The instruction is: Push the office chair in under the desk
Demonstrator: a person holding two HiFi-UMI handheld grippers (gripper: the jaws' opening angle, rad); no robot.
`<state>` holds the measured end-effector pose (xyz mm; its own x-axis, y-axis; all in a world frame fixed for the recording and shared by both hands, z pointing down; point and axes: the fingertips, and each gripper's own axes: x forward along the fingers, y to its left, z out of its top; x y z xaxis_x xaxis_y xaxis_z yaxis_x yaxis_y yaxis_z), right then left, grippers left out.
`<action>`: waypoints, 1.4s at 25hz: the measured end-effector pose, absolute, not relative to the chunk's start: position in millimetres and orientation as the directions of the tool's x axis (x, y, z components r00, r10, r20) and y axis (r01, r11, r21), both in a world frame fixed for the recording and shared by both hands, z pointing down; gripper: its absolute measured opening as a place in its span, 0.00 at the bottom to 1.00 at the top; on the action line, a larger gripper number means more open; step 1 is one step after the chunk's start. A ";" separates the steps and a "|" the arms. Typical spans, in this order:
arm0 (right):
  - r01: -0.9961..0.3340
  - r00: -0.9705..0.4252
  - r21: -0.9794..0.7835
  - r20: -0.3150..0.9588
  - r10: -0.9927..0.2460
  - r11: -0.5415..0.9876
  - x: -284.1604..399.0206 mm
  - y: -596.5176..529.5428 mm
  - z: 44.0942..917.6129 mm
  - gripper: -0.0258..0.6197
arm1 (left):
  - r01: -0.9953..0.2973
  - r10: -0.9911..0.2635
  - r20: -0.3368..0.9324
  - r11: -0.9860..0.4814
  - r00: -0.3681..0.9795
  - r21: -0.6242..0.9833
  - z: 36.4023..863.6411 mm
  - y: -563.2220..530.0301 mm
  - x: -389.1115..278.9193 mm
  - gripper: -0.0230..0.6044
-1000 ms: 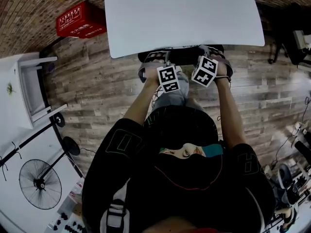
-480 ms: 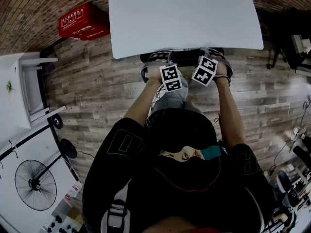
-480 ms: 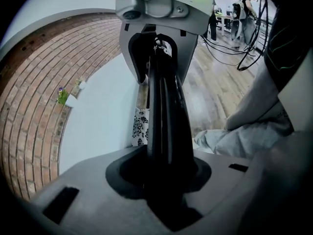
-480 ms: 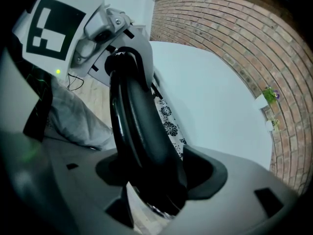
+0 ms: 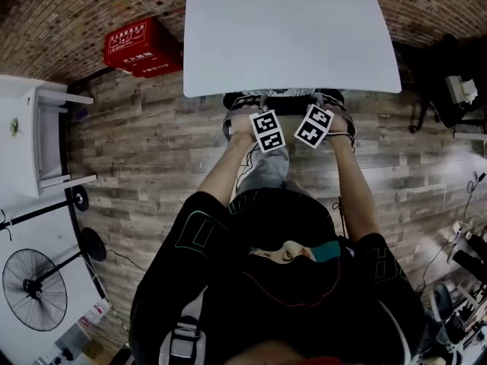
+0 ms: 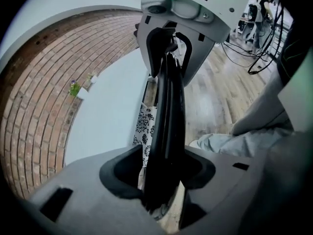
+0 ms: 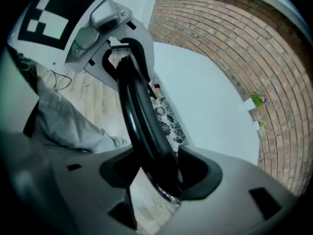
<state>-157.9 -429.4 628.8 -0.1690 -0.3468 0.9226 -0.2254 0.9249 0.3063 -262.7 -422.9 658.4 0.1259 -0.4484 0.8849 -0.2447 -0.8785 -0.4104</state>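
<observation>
Seen from above, a person in a black jacket (image 5: pixel 281 280) stands on a wood floor (image 5: pixel 152 139) facing a white surface (image 5: pixel 289 29) at the far side, with both arms stretched forward. The office chair (image 5: pixel 283 96) is almost wholly tucked beneath the surface. Only its black back rim and a strip of black-and-white patterned cushion (image 5: pixel 288 91) show at the surface's near edge.

The left tool (image 5: pixel 261 115) and the right tool (image 5: pixel 318 114) sit side by side on that back rim, left and right of its middle, each with its marker cube facing up.

In the left gripper view, the left tool (image 6: pixel 164 180) is opening. The chair's black rim (image 6: pixel 168 106) runs between its jaws, and a sliver of the patterned cushion (image 6: pixel 145 126) shows in the gap beside it, so the pads do not clamp it.

In the right gripper view, the right tool (image 7: pixel 156 175) is closing. The rim (image 7: pixel 139 111) passes between its jaws and lies against the right-hand one. Floor shows through the gap on the other side, so nothing is gripped yet.

A grey trouser leg (image 5: pixel 262 169) shows between the person's arms. A red box (image 5: pixel 141 48) lies on the floor at far left, against a brick wall (image 5: pixel 68 14). A white side unit (image 5: pixel 30 135) stands at left, with a standing fan (image 5: pixel 34 290) at near left.
</observation>
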 end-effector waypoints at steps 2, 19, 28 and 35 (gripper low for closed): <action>-0.259 -0.204 0.306 0.910 -0.361 0.916 -158.3 -423.4 615.8 0.41 | -0.261 -0.463 0.875 -0.870 0.144 -0.418 647.7 -417.6 -262.6 0.36; -0.681 -0.694 0.019 0.304 -0.653 0.732 -177.4 -447.4 370.4 0.05 | -0.726 -0.775 0.284 -0.630 0.564 -0.276 372.5 -431.7 -214.5 0.06; -0.731 -0.672 -0.151 -0.007 -0.740 0.666 -167.1 -448.4 259.0 0.04 | -0.906 -0.900 -0.103 -0.422 0.424 -0.034 243.3 -426.9 -252.1 0.05; -0.794 -0.577 -0.183 -0.074 -0.814 0.580 -148.0 -439.0 234.0 0.04 | -0.977 -0.972 -0.130 -0.204 0.195 0.062 223.7 -415.8 -295.0 0.05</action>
